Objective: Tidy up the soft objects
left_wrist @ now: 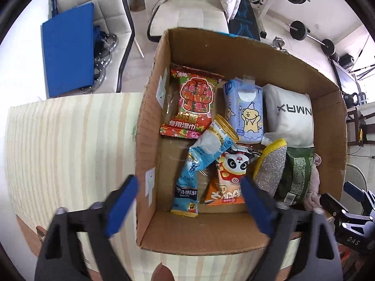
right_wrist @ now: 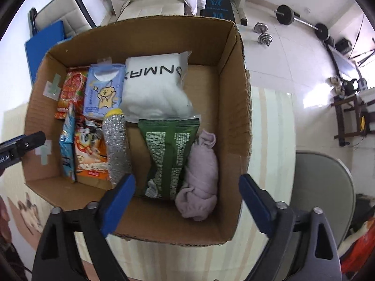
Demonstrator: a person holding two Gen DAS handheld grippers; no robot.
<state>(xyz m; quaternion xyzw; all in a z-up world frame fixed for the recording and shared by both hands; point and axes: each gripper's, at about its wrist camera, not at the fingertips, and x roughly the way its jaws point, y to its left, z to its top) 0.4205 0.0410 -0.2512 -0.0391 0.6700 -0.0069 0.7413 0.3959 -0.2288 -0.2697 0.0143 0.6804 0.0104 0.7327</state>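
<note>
A cardboard box (left_wrist: 150, 126) (right_wrist: 234, 107) on the striped table holds several soft items: a red wet-wipe pack (left_wrist: 192, 103), a blue tissue pack (left_wrist: 243, 110) (right_wrist: 104, 91), a white pillow pack (left_wrist: 290, 117) (right_wrist: 154, 89), a light blue pouch (left_wrist: 199, 161), an orange panda pack (left_wrist: 227, 178), a silver sponge (left_wrist: 271, 164) (right_wrist: 116, 145), a green pack (right_wrist: 168, 154) and a lilac cloth (right_wrist: 201, 178). My left gripper (left_wrist: 189, 203) is open and empty above the box's near left part. My right gripper (right_wrist: 187, 203) is open and empty above the near edge, by the green pack and cloth.
The box stands on a striped table (left_wrist: 70, 140) (right_wrist: 269, 164). A blue pad (left_wrist: 68, 53) and white chairs (left_wrist: 187, 11) lie beyond. Dumbbells (right_wrist: 264, 32) and barbells sit on the floor at right. A grey chair (right_wrist: 323, 187) is right of the table.
</note>
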